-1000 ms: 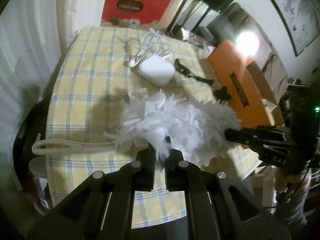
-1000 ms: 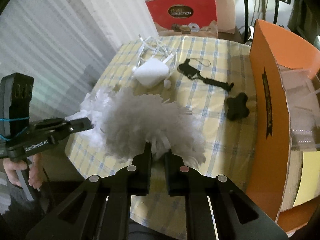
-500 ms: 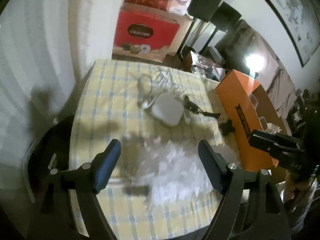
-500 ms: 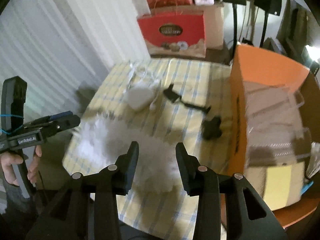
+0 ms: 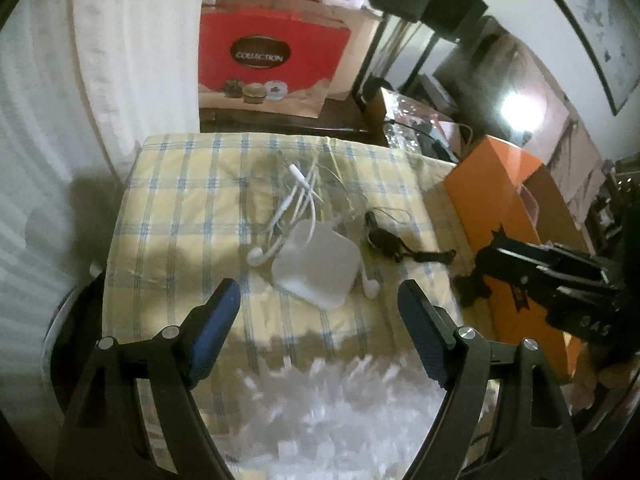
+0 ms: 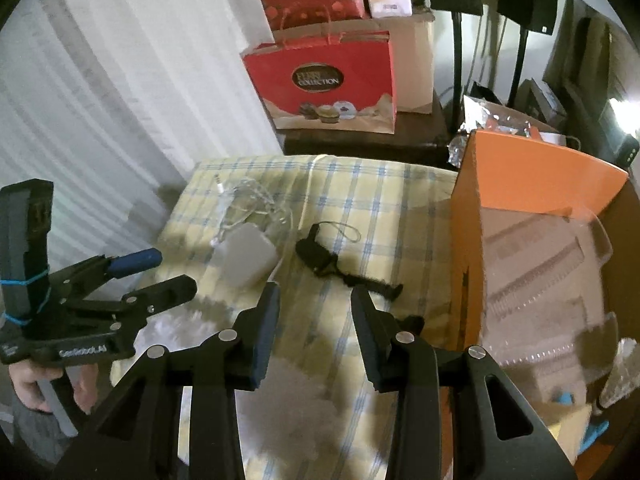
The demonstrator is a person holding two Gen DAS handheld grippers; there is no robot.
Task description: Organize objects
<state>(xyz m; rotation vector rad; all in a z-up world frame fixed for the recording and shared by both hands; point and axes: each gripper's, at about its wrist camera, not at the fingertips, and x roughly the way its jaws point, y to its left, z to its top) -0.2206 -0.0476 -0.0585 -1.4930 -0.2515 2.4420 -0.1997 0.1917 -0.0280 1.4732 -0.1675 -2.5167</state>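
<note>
Two wrist views, high over the checked tablecloth

Left looks forward and down from the near edge; right likewise, set further right — both share the white case, orange box, red bag.

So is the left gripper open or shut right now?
Open: the left gripper has its fingers spread wide, nothing between them, above the white duster.

- Checked cloth is covering the table, looking matt and woven.
- Duster is showing soft, fluffy white fibres.
- Charger case is appearing as smooth white plastic.
- Orange box is presenting smooth matt card.
</note>
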